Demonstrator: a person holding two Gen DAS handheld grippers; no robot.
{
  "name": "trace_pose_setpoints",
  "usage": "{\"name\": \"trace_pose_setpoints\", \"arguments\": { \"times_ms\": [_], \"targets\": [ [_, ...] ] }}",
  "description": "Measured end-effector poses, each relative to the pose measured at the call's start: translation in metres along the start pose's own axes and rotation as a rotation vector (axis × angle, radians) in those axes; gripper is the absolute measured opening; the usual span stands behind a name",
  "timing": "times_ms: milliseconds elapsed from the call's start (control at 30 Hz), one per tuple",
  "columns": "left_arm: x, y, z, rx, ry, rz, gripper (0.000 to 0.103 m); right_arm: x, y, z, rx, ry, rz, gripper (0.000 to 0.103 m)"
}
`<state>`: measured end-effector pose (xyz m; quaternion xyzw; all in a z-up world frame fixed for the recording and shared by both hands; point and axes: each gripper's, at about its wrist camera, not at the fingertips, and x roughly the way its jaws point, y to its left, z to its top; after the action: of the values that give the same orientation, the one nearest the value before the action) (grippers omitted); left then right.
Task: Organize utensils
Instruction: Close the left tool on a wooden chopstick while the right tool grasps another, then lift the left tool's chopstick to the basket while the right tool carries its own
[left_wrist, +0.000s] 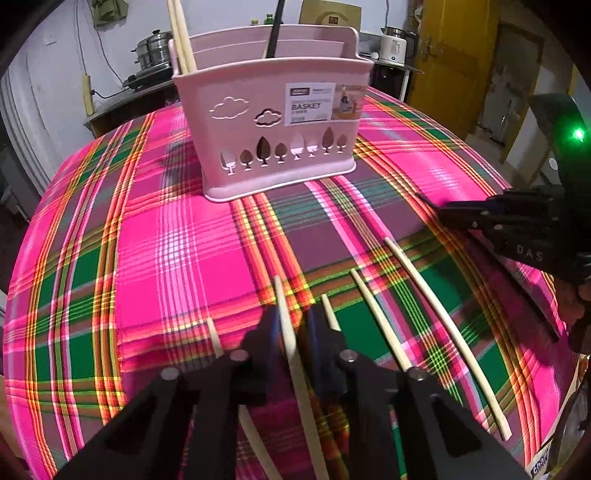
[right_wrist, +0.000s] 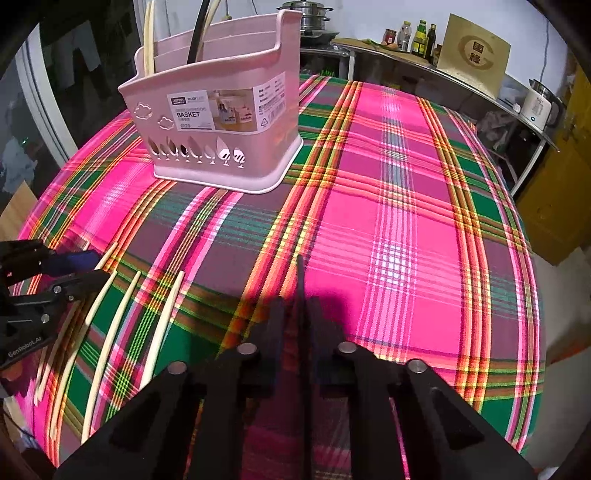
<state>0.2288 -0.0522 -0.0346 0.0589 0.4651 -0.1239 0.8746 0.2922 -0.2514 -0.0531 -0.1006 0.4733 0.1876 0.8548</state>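
Left gripper (left_wrist: 291, 325) pinches a pale chopstick (left_wrist: 290, 339); right gripper (right_wrist: 299, 314) pinches a dark chopstick (right_wrist: 300, 280). Both look light, stiff, slippery; grip mid-length.

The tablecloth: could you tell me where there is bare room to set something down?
Free: the wide stretch of tablecloth right of the pink basket, and the patch in front of it. Crowded: the near left, where pale chopsticks lie by the left gripper.
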Motion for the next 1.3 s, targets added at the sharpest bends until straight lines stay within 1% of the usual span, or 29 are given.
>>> {"name": "trace_pose_setpoints", "arguments": {
  "times_ms": [67, 133, 233, 367, 633, 1000, 1133, 1300],
  "targets": [
    [0.000, -0.002, 0.000, 0.009, 0.001, -0.004, 0.008, 0.000, 0.002, 0.001, -0.005, 0.006, -0.013, 0.005],
    [-0.001, -0.002, 0.001, 0.011, 0.008, -0.010, 0.008, 0.001, 0.003, 0.002, -0.004, 0.008, -0.015, 0.004],
    [0.000, 0.003, 0.004, -0.012, 0.022, -0.045, 0.006, -0.001, 0.002, 0.002, 0.014, 0.006, -0.001, 0.004],
    [-0.006, 0.007, 0.005, -0.024, 0.009, -0.062, 0.006, -0.014, 0.003, 0.002, 0.028, -0.035, 0.011, 0.004],
    [-0.035, 0.011, 0.013, -0.035, -0.059, -0.086, 0.006, -0.047, 0.006, 0.009, 0.047, -0.127, 0.035, 0.004],
    [-0.091, 0.021, 0.030, -0.044, -0.195, -0.094, 0.006, -0.105, 0.003, 0.017, 0.085, -0.287, 0.056, 0.004],
    [-0.102, 0.024, 0.033, -0.052, -0.223, -0.098, 0.006, -0.127, 0.006, 0.018, 0.087, -0.343, 0.058, 0.004],
    [-0.118, 0.024, 0.035, -0.054, -0.256, -0.100, 0.006, -0.144, 0.007, 0.018, 0.088, -0.386, 0.060, 0.004]
  ]
}}
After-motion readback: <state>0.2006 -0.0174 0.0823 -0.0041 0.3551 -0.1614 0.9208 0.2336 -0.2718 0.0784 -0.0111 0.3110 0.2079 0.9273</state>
